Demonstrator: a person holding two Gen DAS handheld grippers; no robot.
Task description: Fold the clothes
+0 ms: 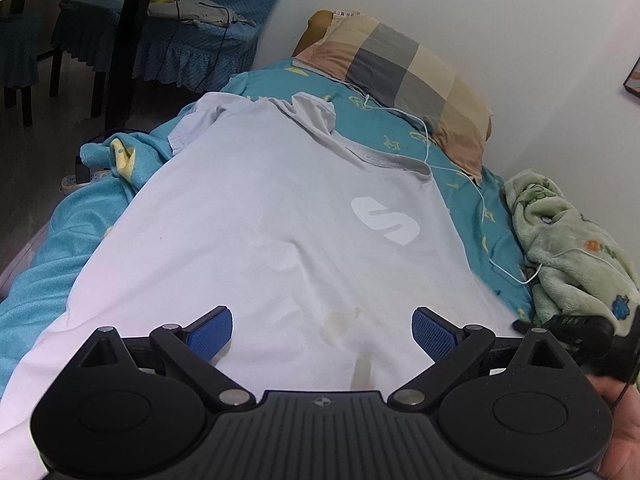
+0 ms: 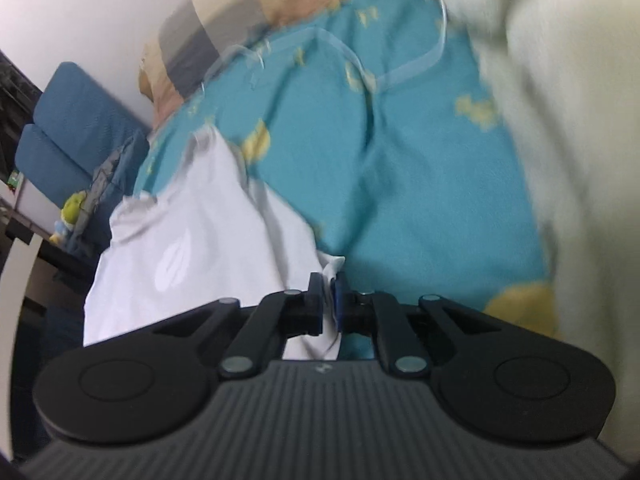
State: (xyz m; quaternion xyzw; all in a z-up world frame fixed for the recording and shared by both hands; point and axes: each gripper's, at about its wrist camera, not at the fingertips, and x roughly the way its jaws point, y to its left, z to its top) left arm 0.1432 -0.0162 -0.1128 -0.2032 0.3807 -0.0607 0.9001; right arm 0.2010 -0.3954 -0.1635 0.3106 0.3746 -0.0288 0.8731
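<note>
Pale lavender-white jersey T-shirt (image 1: 256, 216) w/ white logo lies spread on teal printed bedsheet (image 1: 384, 128) — left gripper (image 1: 322, 334) jaws wide apart above hem, right gripper (image 2: 329, 304) pinched on side edge; fabric looks thin, limp, light — best taken at hems/seams.

Bare teal bedsheet (image 1: 468, 184) runs free along the right of the white shirt (image 1: 260, 220), though a thin white cable (image 1: 480, 200) crosses it, a checked pillow (image 1: 400, 68) blocks the top and a green blanket (image 1: 568, 248) the right.
</note>
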